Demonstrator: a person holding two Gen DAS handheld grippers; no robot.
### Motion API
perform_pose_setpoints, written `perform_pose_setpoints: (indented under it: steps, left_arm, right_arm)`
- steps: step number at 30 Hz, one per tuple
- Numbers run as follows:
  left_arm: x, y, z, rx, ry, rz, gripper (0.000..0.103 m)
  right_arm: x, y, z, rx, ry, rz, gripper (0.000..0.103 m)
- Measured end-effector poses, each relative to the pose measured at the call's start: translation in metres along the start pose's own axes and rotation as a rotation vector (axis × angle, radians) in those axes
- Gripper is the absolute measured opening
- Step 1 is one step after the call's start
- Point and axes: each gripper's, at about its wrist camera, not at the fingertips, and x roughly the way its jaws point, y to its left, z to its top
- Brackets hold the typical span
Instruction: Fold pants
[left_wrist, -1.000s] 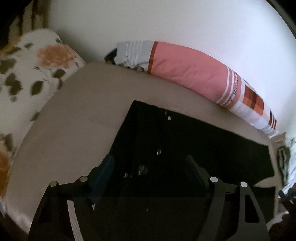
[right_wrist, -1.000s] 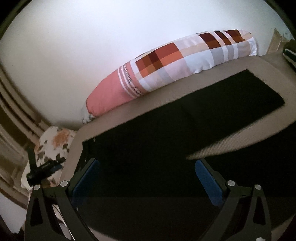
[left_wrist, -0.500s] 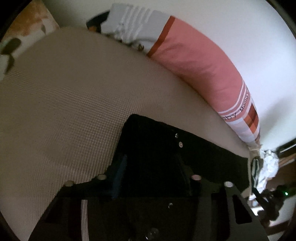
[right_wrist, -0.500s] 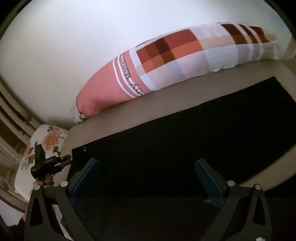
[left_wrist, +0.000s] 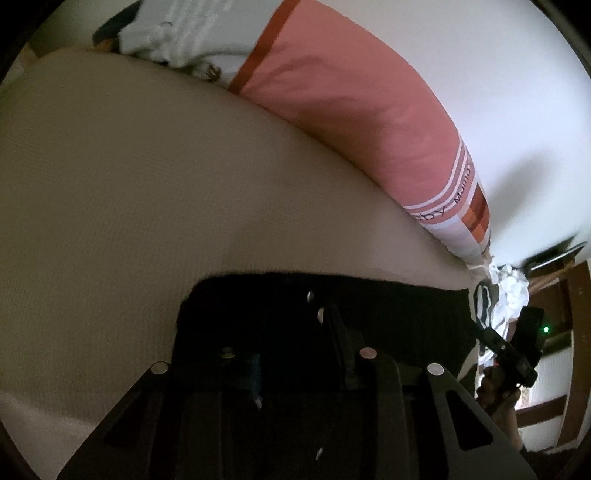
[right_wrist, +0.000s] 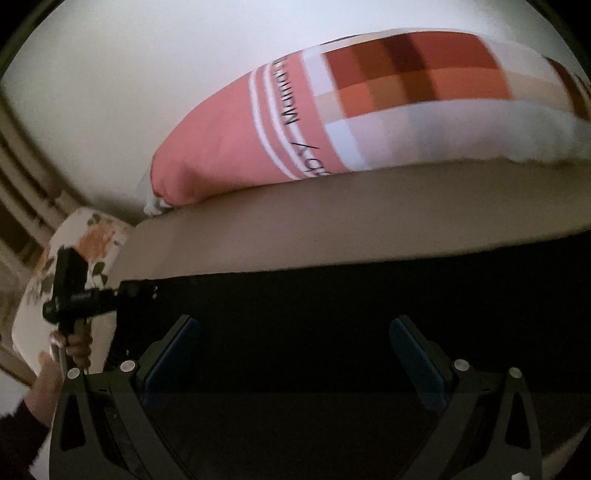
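A bedroom in a home — a soft tan bed (left_wrist: 147, 221), a long pink pillow (right_wrist: 229, 147) by the white wall (right_wrist: 129, 74), and a flowery pillow (right_wrist: 92, 240).

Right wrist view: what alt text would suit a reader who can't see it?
The right claw, wide open, hovers over black pants spread flat on a beige bed. Behind lies a long pink checked pillow against a white wall.
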Motion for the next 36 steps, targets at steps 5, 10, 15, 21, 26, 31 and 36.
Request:
perform_pose_setpoints:
  steps: [5, 10, 15, 21, 26, 31, 36]
  left_arm:
    - [0.014, 0.006, 0.006, -0.073, -0.042, -0.029, 0.028]
    - [-0.005, -0.02, -0.008, 0.051, -0.148, 0.026, 0.01]
    - [-0.046, -0.066, -0.029, 0.202, -0.256, -0.014, 0.01]
    - [-0.089, -0.093, -0.059, 0.31, -0.333, -0.048, 0.01]
    - [-0.102, -0.097, -0.067, 0.325, -0.339, -0.036, 0.01]
    - [-0.099, -0.104, -0.066, 0.331, -0.33, -0.011, 0.01]
    - [-0.097, -0.099, -0.063, 0.306, -0.34, 0.019, 0.01]
  right_arm:
    - [0.028, 0.01, 0.025, -0.153, 0.079, 0.044, 0.103]
    - [0.056, 0.031, 0.048, -0.424, 0.232, 0.126, 0.103]
    - [0.077, 0.054, 0.055, -0.708, 0.402, 0.197, 0.1]
    - [0.098, 0.064, 0.057, -0.853, 0.598, 0.288, 0.079]
    - [0.105, 0.047, 0.058, -0.864, 0.7, 0.299, 0.05]
    - [0.101, 0.022, 0.057, -0.846, 0.681, 0.214, 0.015]
    - [0.068, 0.022, 0.043, -0.849, 0.518, 0.105, 0.008]
